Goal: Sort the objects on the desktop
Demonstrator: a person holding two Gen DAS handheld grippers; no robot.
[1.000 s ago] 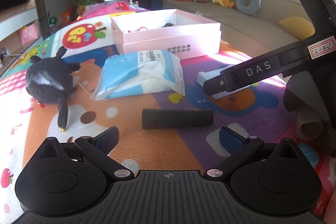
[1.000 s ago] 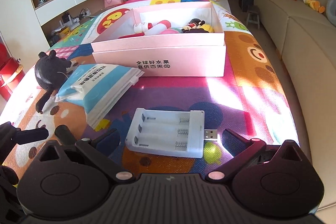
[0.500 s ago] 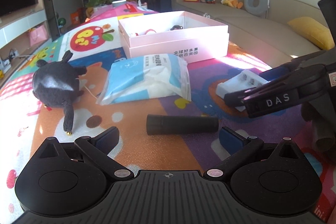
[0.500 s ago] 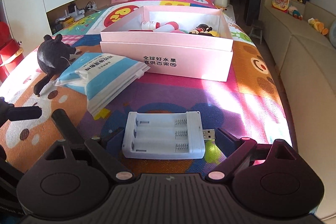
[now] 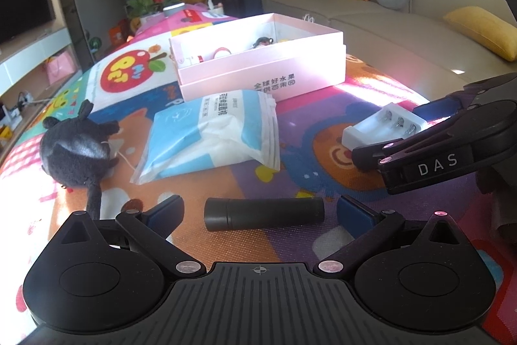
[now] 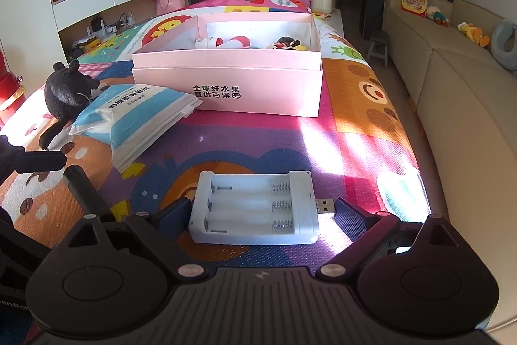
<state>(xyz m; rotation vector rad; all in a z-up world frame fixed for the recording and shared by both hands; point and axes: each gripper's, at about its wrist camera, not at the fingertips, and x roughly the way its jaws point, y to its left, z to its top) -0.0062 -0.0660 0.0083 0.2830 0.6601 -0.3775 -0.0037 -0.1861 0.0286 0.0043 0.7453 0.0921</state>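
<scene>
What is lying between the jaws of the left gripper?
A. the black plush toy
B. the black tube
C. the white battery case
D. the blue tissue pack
B: the black tube lies on the mat between the open jaws of the left gripper, neither jaw touching it.

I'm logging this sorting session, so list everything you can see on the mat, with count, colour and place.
box: one, pink, open, far middle of the mat, small toys inside
wipes pack: one, blue and white, just in front of the box, left
plush: one, black, left of the pack
tube: one, black, lying between the left jaws
battery holder: one, white, empty, USB plug at its right end, between the right jaws
mat: one, multicoloured cartoon print
left gripper: black, jaws open
right gripper: black, jaws opening, pads not pressing the holder
</scene>
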